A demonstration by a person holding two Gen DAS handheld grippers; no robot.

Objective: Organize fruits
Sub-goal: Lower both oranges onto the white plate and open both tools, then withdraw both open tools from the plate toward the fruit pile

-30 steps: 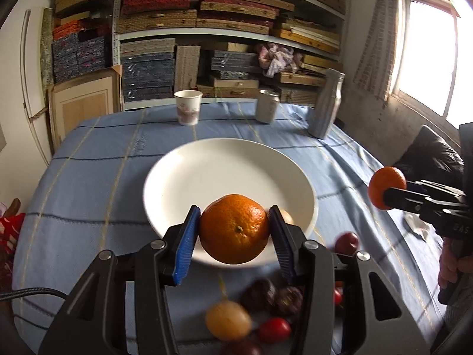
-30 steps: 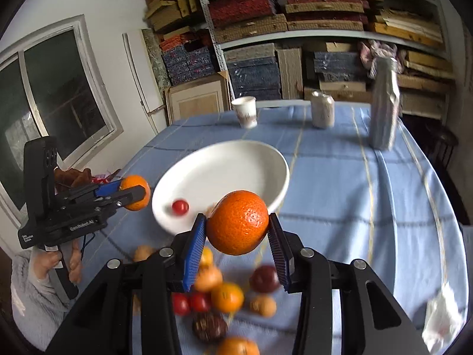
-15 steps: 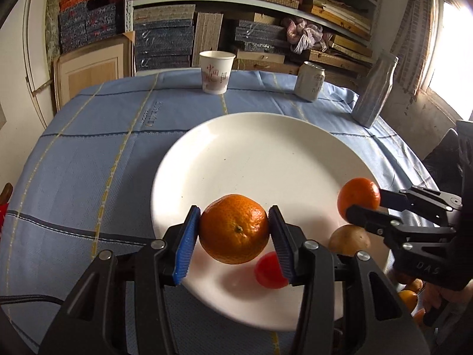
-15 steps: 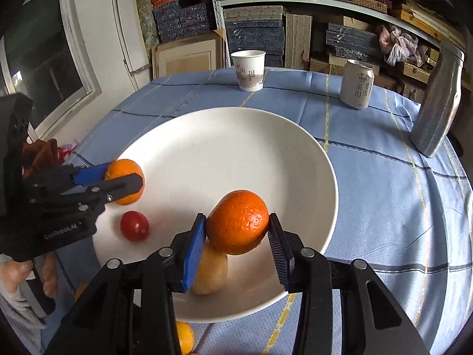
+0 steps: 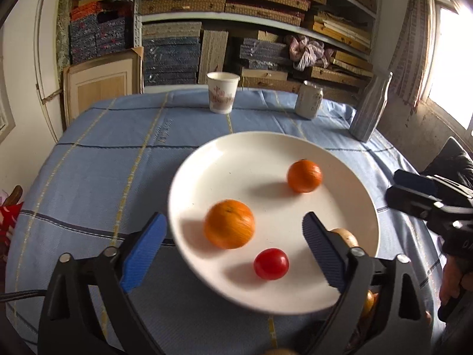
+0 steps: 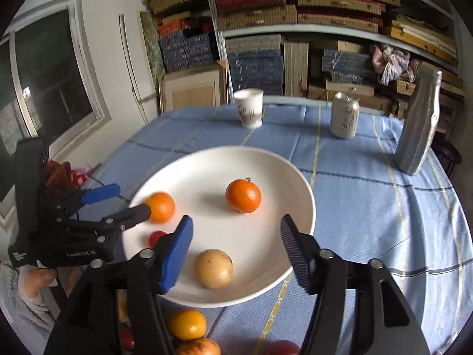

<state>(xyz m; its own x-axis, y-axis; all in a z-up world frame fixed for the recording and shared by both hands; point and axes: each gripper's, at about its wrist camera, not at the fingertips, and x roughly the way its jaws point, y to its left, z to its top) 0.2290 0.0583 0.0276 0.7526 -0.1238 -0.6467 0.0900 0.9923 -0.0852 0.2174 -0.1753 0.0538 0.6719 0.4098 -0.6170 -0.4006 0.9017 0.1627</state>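
A white plate lies on the blue cloth. On it are two oranges, a red tomato and a tan fruit. My left gripper is open, its blue pads wide on either side of the near orange, which looks blurred. My right gripper is open and empty above the plate's near rim; the other orange lies beyond it. The left gripper also shows in the right wrist view, beside its orange.
A paper cup, a can and a silver bottle stand at the far side of the table. Loose fruits lie on the cloth near the plate's front edge. Shelves with stacked boxes fill the back wall.
Both grippers opened and let go of their oranges, which now lie on the plate. Both grippers drew back a little from the plate.
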